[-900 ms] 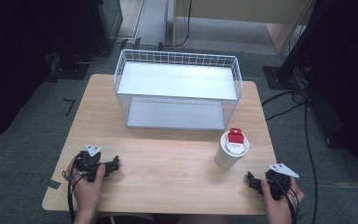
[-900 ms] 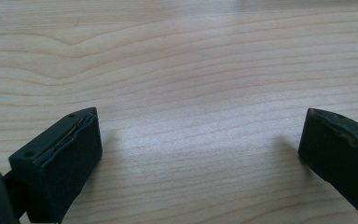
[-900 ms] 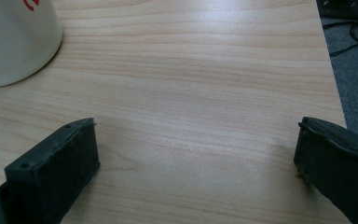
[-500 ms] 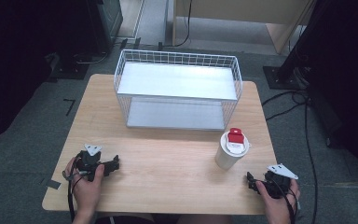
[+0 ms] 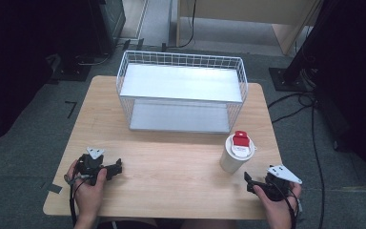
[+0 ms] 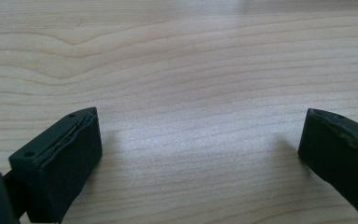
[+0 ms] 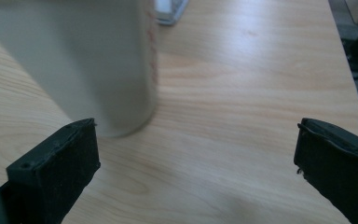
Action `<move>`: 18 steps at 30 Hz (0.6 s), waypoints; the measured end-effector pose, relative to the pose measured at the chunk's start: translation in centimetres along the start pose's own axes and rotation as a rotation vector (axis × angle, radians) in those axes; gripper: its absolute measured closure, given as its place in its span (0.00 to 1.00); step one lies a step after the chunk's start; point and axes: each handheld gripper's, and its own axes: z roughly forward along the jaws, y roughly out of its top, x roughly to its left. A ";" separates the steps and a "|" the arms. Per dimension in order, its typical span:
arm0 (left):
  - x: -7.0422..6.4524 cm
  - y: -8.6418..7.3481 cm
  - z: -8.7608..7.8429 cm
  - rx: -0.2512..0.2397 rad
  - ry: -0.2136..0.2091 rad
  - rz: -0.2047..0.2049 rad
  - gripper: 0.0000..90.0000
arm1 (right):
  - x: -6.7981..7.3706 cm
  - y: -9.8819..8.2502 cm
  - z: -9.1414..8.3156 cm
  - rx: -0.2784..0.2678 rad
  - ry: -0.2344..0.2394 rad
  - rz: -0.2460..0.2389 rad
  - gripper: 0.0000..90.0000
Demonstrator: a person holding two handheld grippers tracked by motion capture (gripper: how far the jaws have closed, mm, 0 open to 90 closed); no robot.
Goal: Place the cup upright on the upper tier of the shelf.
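Note:
A white cylindrical container [image 5: 236,154] with a red and white lid stands upright on the wooden table [image 5: 171,162], right of centre. In the right gripper view its pale body [image 7: 79,60] rises just beyond the left jaw. My right gripper [image 5: 249,181] rests near the table's front right corner, jaws wide apart and empty [image 7: 198,154], a short way in front of the container. My left gripper [image 5: 116,168] lies at the front left, also open [image 6: 200,140] with bare wood between its jaws.
A white wire basket shelf [image 5: 181,90] with two flat white levels stands at the back middle of the table. Cables [image 5: 310,109] run over the grey floor to the right, beside a black stand base [image 5: 286,76].
The right gripper has shifted slightly towards the container. The left gripper has stayed where it was.

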 end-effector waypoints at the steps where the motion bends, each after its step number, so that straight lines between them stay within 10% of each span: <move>1: 0.0 0.0 0.0 0.000 0.000 0.000 0.00 | 0.7 0.5 -0.2 -0.017 0.019 -0.009 0.00; 18: 0.0 0.0 0.0 0.000 0.000 0.000 0.00 | 3.8 2.9 0.2 -0.089 0.117 -0.017 0.00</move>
